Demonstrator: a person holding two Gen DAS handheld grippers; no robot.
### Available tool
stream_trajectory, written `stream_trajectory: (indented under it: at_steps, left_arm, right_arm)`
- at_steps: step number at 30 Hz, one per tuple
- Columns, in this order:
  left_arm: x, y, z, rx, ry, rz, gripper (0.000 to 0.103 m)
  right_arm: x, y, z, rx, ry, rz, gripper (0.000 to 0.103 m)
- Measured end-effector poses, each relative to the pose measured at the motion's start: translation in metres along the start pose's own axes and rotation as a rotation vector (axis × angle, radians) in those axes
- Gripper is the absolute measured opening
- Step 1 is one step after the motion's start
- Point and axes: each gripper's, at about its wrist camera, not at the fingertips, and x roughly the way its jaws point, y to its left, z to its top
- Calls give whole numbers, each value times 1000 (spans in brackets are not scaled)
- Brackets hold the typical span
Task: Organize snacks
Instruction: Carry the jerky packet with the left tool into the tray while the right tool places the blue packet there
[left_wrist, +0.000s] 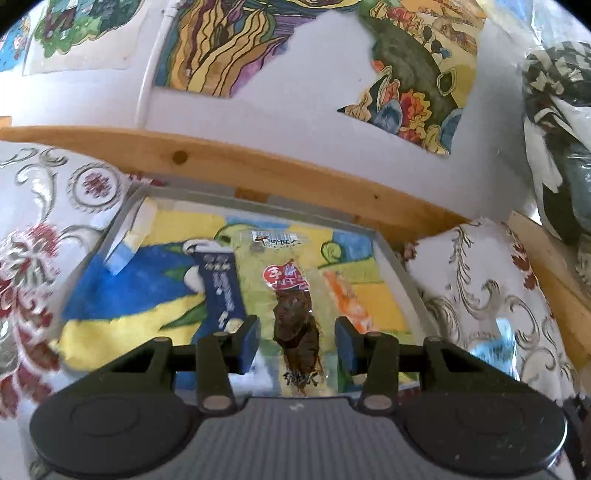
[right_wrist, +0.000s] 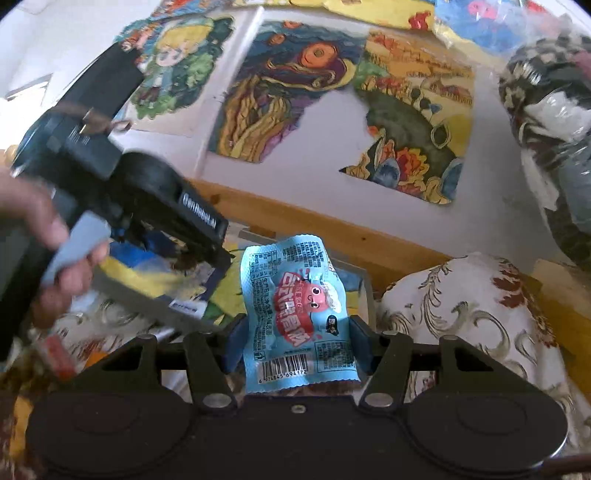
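The right gripper (right_wrist: 297, 345) pinches a light blue snack packet (right_wrist: 297, 317) between its fingers, held upright above the near rim of the clear tray (left_wrist: 400, 266). The left gripper (left_wrist: 297, 341) hangs open over that tray, its fingers either side of a clear packet of dark dried meat (left_wrist: 297, 321). Beyond lie a dark blue packet (left_wrist: 223, 288) and an orange one (left_wrist: 349, 299).

A bench with a pale wooden edge (left_wrist: 258, 162) carried a white cloth (left_wrist: 480, 280) patterned with grey scrolls and red flowers. On the cloth sat a shallow clear tray (left_wrist: 397, 258) lined with a yellow, blue and green painted sheet. Directly on that sheet lay a dark blue snack packet (left_wrist: 221, 291), a clear packet of dark dried meat (left_wrist: 295, 317) beside it, and an orange packet (left_wrist: 349, 299) nearer the tray's right wall.
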Motion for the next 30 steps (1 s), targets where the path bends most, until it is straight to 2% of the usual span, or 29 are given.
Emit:
stream_trajectory:
  at_steps: [6,10,13,19,26,30]
  left_arm:
    - [26,5,-3,18,46,-63,48]
    - [38,8,-9,35,80,-48,48]
    - [45,9,-13,40,101,-26,48]
    - [55,16,-11,18,131,-25,48]
    - [57,17,-10,25,121,-24,49]
    - [56,17,-13,23,114,-19,49]
  right_arm:
    - [41,-19,19,10,90,45,60]
    - [68,-36,20,131,166,75,60]
    - [88,-45,16,175,209,75,60]
    - [115,-47,10,180,244,69,60]
    - [131,-57,8,313,286,51,64]
    - [128,-56,1,322,261,37,64]
